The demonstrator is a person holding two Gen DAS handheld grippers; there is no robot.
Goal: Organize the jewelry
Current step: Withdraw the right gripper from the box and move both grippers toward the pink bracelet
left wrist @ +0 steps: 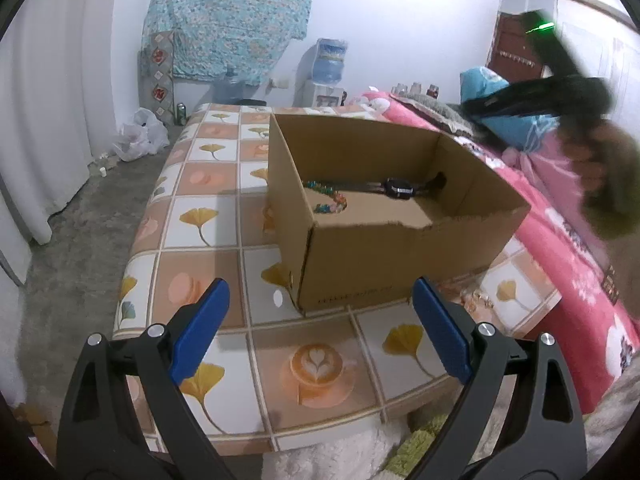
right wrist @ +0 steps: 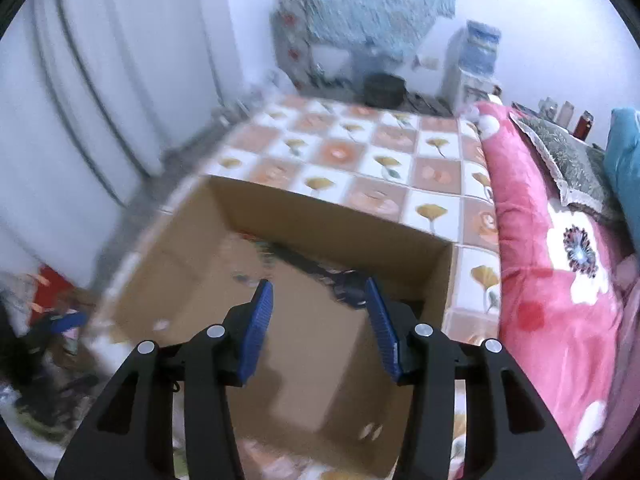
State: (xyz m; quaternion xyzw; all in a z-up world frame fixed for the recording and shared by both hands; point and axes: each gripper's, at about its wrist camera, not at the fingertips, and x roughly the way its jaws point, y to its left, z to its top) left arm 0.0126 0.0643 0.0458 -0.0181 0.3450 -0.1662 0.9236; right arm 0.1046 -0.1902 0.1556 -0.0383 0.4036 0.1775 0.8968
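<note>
We see the watch (left wrist: 398, 188) lying flat on the floor of the open cardboard box (left wrist: 384, 248), its strap running left to right along the far wall; the beaded bracelet (left wrist: 330, 202) curls just beside it, toward the box's left wall. The box sits on the tiled counter (left wrist: 208, 264), with bare surface to its left and front and a pink quilt (left wrist: 560, 248) close on its right. Our left hand-held gripper (left wrist: 320, 332) hangs wide, empty, short of the box. Our right hand-held gripper (right wrist: 320, 320) is spread above the box interior; what lies beneath is probably the watch, though blurred.
</note>
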